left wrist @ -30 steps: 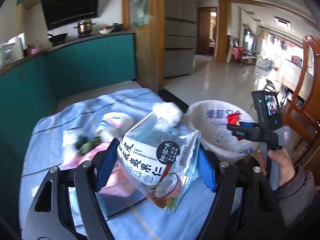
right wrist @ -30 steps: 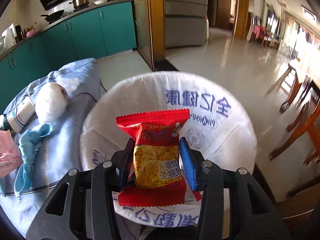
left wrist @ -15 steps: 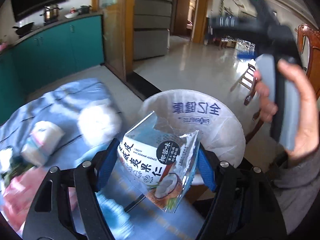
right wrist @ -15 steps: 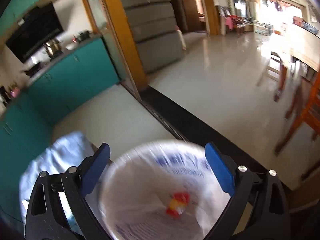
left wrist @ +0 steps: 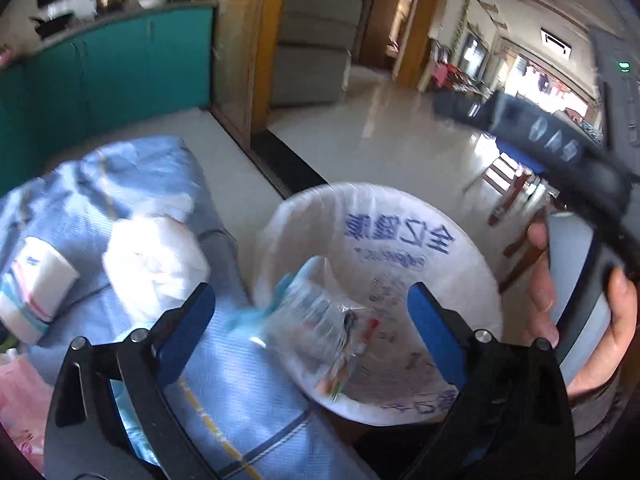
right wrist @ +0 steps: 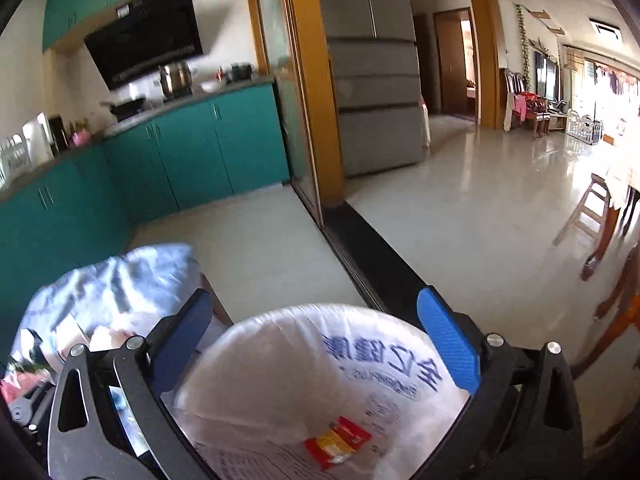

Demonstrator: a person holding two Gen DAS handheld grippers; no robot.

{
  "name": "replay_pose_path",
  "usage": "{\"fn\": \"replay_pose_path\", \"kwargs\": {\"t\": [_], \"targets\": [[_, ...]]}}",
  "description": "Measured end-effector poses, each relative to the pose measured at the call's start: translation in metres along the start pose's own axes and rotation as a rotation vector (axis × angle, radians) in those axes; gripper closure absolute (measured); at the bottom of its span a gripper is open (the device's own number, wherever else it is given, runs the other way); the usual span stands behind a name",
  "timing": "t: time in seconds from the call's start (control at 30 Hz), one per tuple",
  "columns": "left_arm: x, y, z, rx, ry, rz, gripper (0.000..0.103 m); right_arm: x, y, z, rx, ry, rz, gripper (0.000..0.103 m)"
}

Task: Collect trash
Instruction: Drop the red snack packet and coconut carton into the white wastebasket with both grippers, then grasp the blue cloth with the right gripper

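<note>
With both your left gripper [left wrist: 308, 316] and right gripper [right wrist: 316, 336] jaws opening and pinching nothing, the clear snack bag [left wrist: 320, 324] drops into the lined bin [left wrist: 476, 280] beside the red wrapper [right wrist: 338, 442], while tissue wad [left wrist: 154, 256] and roll [left wrist: 36, 292] wait on the desk [left wrist: 224, 392].

Bright daylight from the windows [right wrist: 600, 76] at far right, glaring off the glossy floor [right wrist: 500, 200]. Strong fisheye bending, black corners. Motion blur in the left wrist view, smearing the falling snack bag [left wrist: 316, 320] and tablecloth [left wrist: 120, 184]; sharper right wrist view.
</note>
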State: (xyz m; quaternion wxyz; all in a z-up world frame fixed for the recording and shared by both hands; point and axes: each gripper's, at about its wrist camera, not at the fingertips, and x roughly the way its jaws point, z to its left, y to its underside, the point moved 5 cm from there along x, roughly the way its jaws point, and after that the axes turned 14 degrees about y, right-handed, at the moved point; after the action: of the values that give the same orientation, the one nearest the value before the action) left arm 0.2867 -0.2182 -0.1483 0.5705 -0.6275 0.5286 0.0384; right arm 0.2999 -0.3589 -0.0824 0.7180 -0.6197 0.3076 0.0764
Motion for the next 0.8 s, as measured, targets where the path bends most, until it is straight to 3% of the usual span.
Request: {"fn": "replay_pose_path", "kwargs": {"t": [0.03, 0.13, 0.23, 0.33, 0.4, 0.43, 0.53, 0.67, 0.73, 0.8], "targets": [[0.002, -0.002, 0.0, 0.005, -0.002, 0.011, 0.006, -0.004, -0.004, -0.005, 0.031, 0.007, -0.01, 0.003], [-0.024, -0.01, 0.007, 0.024, -0.107, -0.059, 0.006, -0.013, -0.005, -0.011, 0.056, -0.04, -0.016, 0.003], [-0.077, -0.007, 0.031, 0.017, -0.343, -0.159, 0.006, -0.01, 0.006, 0.002, 0.003, -0.063, 0.034, 0.003], [-0.129, 0.013, 0.061, -0.033, -0.562, -0.23, 0.004, -0.008, 0.025, 0.04, -0.098, -0.092, 0.096, 0.003], [-0.154, 0.028, 0.078, -0.085, -0.631, -0.243, 0.004, -0.014, 0.037, 0.072, -0.182, -0.147, 0.101, 0.003], [-0.168, 0.039, 0.089, -0.121, -0.657, -0.246, 0.004, -0.023, 0.042, 0.091, -0.226, -0.181, 0.091, 0.003], [-0.195, 0.062, 0.104, -0.169, -0.693, -0.249, 0.004, -0.057, 0.064, 0.139, -0.373, -0.269, 0.056, 0.017], [-0.229, 0.084, 0.112, -0.174, -0.734, -0.259, 0.004, -0.079, 0.089, 0.168, -0.469, -0.331, 0.03, 0.029], [-0.24, 0.094, 0.113, -0.17, -0.723, -0.262, 0.004, -0.089, 0.108, 0.185, -0.55, -0.457, 0.094, 0.03], [-0.244, 0.102, 0.113, -0.171, -0.706, -0.249, 0.004, -0.096, 0.121, 0.194, -0.605, -0.457, 0.094, 0.03]]}}
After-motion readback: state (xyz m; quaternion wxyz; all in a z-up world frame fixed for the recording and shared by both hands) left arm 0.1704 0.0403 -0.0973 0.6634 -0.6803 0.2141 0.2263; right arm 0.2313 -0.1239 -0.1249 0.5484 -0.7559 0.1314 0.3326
